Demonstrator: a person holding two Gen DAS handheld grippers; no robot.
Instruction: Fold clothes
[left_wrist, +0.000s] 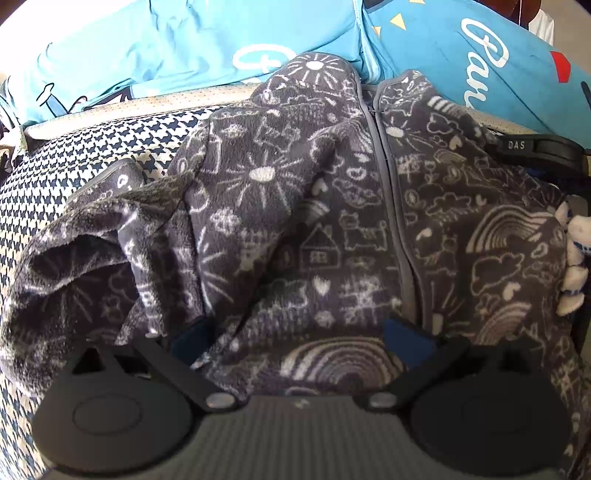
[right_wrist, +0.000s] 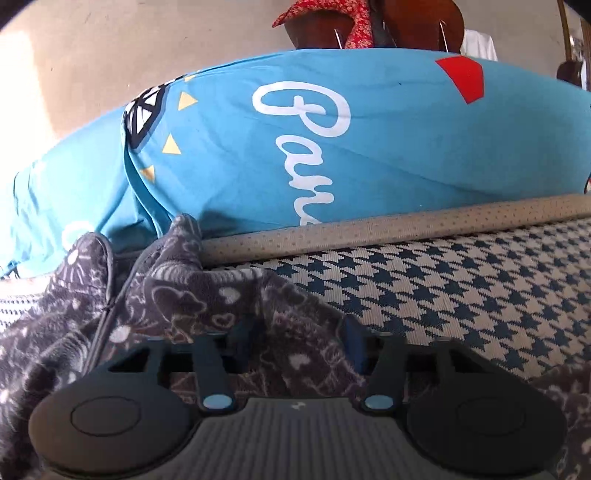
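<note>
1. At the bottom of the left wrist view, the left tool (left_wrist: 301, 341) is seen with its black fingers spread wide, blue pads at the tips; soft fleece lies between and under them, but nothing is seen to be clamped.
2. At the bottom of the right wrist view, the right tool (right_wrist: 297, 341) is seen with its fingers partly apart; a raised fold of the same fleece sits between the blue pads, though whether it is truly pinched cannot be told.
3. The fleece jacket (left_wrist: 332, 221) is spread, rumpled, across the bed directly ahead of both tools. It is dark grey and plush, printed with white chalk-like doodles of suns, houses, hearts, clouds and rainbows.
4. A grey zipper (left_wrist: 388, 192) is seen running down its middle, and a sleeve (left_wrist: 85, 251) is bunched in thick folds at the left.
5. The bedcover (right_wrist: 461, 288) beneath is a woven houndstooth in dark blue and cream, edged by a beige dotted piping (right_wrist: 369, 225).
6. Beyond the piping, smooth bright-blue pillows (right_wrist: 332, 147) with white script, yellow triangles and a red patch are seen, the jacket's collar touching them.
</note>
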